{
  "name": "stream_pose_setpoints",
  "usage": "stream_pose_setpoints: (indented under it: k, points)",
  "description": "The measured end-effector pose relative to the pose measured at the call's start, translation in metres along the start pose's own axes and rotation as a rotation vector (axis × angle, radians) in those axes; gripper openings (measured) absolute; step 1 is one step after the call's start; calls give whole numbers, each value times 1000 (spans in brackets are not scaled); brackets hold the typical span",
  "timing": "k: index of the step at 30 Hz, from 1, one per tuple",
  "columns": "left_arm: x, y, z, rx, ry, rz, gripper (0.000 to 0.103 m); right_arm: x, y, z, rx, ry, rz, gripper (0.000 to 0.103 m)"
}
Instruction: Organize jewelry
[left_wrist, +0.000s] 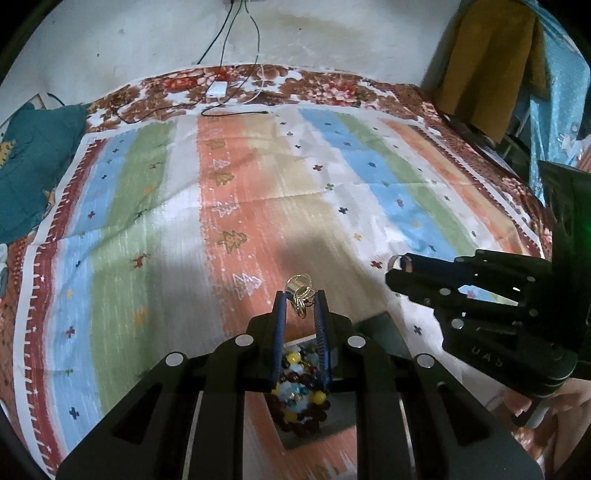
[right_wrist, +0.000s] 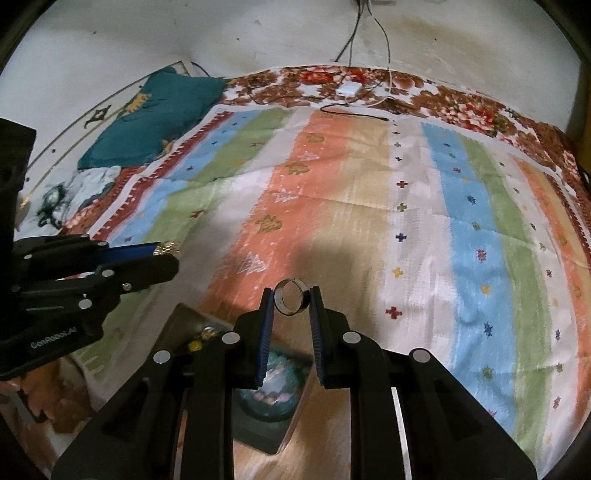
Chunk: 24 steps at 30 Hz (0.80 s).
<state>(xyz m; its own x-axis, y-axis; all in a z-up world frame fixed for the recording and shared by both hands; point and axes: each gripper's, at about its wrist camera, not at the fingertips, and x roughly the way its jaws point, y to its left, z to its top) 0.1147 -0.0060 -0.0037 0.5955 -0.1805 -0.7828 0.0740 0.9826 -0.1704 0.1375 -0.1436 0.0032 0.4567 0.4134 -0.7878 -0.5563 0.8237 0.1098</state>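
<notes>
My left gripper (left_wrist: 300, 295) is shut on a cluster of gold rings (left_wrist: 300, 288), held above a grey tray (left_wrist: 384, 325) that holds a multicoloured bead bracelet (left_wrist: 301, 397). My right gripper (right_wrist: 292, 297) is shut on a silver ring (right_wrist: 292, 301), held above the striped cloth (right_wrist: 369, 221). In the left wrist view the right gripper (left_wrist: 400, 264) comes in from the right with the silver ring (left_wrist: 399, 261) at its tip. In the right wrist view the left gripper (right_wrist: 166, 251) comes in from the left with the gold rings (right_wrist: 168, 248). A teal round piece (right_wrist: 273, 387) lies in the tray (right_wrist: 184, 317) below.
The striped cloth (left_wrist: 258, 203) covers a floral bedspread (left_wrist: 314, 81). A white charger (left_wrist: 217, 89) and black cables (left_wrist: 236, 110) lie at the far edge by the wall. A teal pillow (left_wrist: 29, 166) lies at the left. Clothes (left_wrist: 491, 66) hang at the right.
</notes>
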Motion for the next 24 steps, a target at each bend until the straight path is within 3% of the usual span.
stream_pose_setpoints:
  k: [13,16,20,24]
  points:
    - [-9,-13,-25,21,28,-18,15,-11,28,-33,-80,28,50,20]
    - [-9,-9,-27,-5,32,-34,27,-11,29,-35,-68,37,62,23]
    - [-10,-5,-31,-18,40,-23,33,-16,26,-39,-48,29,46,33]
    - [-11,-5,-36,-15,39,-9,47,-24,21,-44,-33,8,24,48]
